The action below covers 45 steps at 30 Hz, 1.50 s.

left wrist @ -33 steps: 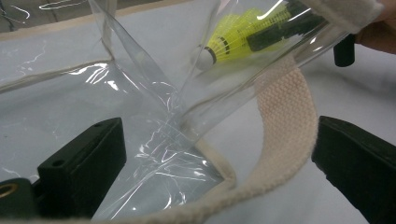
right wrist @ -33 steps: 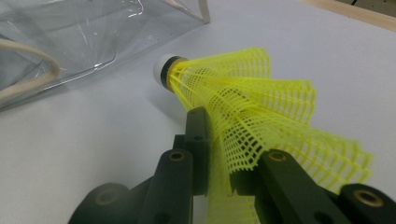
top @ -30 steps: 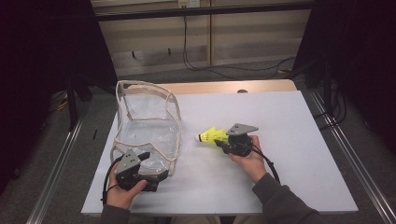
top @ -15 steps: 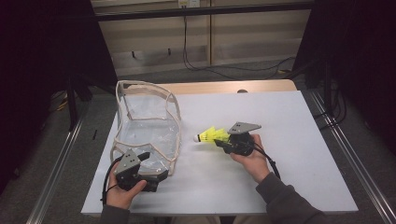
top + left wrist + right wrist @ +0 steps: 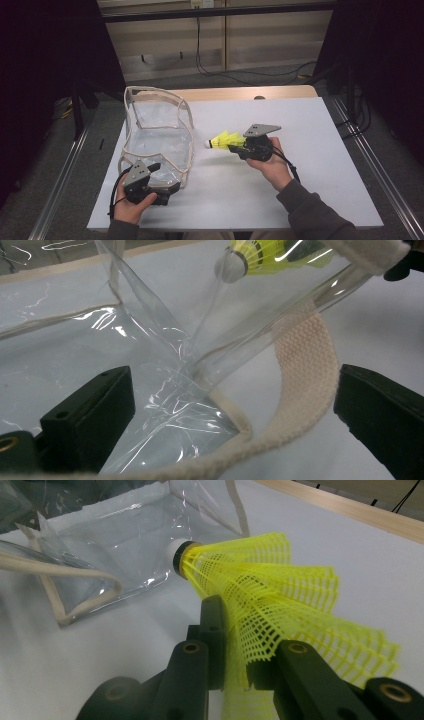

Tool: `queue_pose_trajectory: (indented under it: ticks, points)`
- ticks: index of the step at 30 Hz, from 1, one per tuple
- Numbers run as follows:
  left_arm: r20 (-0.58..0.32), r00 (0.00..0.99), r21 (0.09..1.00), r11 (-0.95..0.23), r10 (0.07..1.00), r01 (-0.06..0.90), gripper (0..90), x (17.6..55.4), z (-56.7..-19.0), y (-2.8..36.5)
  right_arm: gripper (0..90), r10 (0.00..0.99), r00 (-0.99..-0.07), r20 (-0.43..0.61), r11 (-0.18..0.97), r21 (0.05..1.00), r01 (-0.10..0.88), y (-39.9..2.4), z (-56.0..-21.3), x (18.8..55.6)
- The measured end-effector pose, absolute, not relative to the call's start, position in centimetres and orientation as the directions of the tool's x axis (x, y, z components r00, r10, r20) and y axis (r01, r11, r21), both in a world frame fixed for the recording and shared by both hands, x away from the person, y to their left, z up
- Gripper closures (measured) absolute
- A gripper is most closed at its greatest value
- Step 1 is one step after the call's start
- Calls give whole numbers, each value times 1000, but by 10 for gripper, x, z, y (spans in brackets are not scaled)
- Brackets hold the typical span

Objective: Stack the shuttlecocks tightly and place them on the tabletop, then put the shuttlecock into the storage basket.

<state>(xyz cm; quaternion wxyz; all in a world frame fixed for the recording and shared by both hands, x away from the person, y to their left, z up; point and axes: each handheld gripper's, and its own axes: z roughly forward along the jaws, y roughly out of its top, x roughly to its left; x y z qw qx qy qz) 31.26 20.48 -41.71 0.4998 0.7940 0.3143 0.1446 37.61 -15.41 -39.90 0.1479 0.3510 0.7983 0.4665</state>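
A yellow mesh shuttlecock [image 5: 222, 141] with a white cork tip is held a little above the white table, tip pointing left toward the bag. My right gripper [image 5: 239, 145] is shut on its skirt; in the right gripper view the jaws [image 5: 235, 630] pinch the yellow mesh [image 5: 270, 595]. A clear plastic bag [image 5: 157, 135] with cream trim stands open at the left of the table. My left gripper [image 5: 167, 176] is at the bag's near corner, open. In the left gripper view its jaws [image 5: 232, 405] stand wide, with the bag's cream strap [image 5: 305, 360] and clear wall between them.
The white table top [image 5: 310, 150] stretches to the right of both hands. A wooden strip [image 5: 240, 93] runs along its far edge. Cables lie on the floor beyond, and metal rails [image 5: 372, 165] flank the table on both sides.
My right gripper has risen slightly with the shuttlecock still in its jaws. The left gripper and the bag have stayed where they were.
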Motion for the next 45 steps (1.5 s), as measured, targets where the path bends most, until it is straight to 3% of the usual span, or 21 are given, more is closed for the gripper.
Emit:
queue_pose_trajectory:
  ticks: [45]
  points:
    - [-84, 766, 886, -304, 637, 350, 33, 308, -417, 207, 804, 658, -749, 74, 363, 840, 402, -142, -326, 395]
